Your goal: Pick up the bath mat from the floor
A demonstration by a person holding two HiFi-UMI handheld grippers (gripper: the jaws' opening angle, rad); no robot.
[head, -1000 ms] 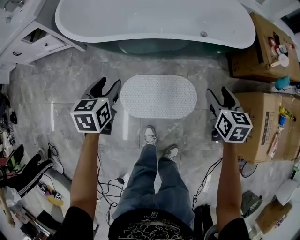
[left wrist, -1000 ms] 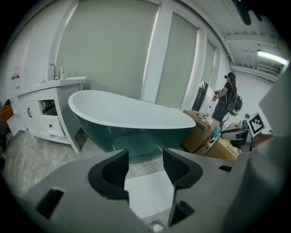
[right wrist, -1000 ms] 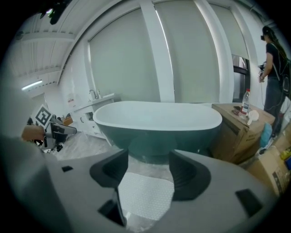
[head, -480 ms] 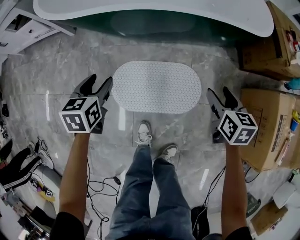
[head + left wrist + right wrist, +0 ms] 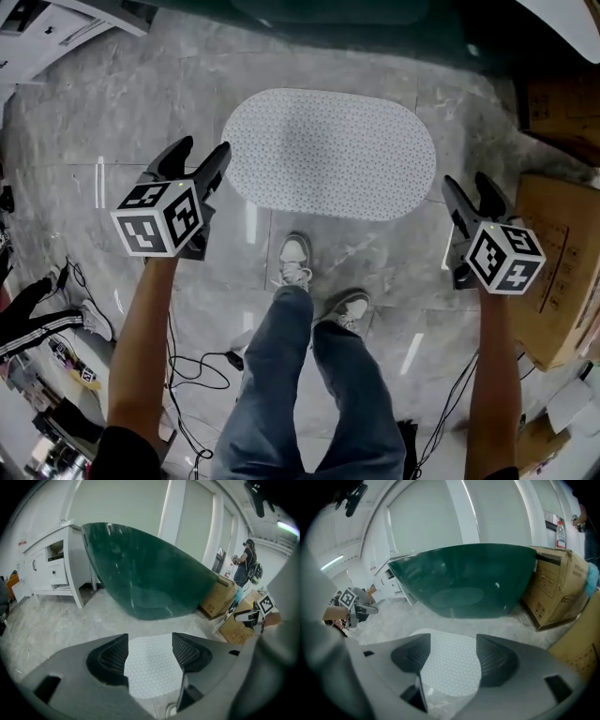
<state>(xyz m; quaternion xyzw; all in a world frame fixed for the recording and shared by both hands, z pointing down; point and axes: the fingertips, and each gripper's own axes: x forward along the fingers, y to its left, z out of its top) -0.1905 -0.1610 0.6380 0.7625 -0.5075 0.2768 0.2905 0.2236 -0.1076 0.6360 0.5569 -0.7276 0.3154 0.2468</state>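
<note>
Faded blue jeans, grey-and-white sneakers and a black short sleeve dress the person. The left gripper and right gripper are dark grey with black mesh-textured pads. Each carries a white cube of black square markers. The left's jaws, nothing gripped between them, have just been opening.

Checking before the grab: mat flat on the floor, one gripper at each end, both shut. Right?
No: left gripper and right gripper are both open. The left gripper view and right gripper view show jaws apart, nothing between; the left's have just been opening. The rest holds: mat flat on the floor, one gripper at each end.
</note>
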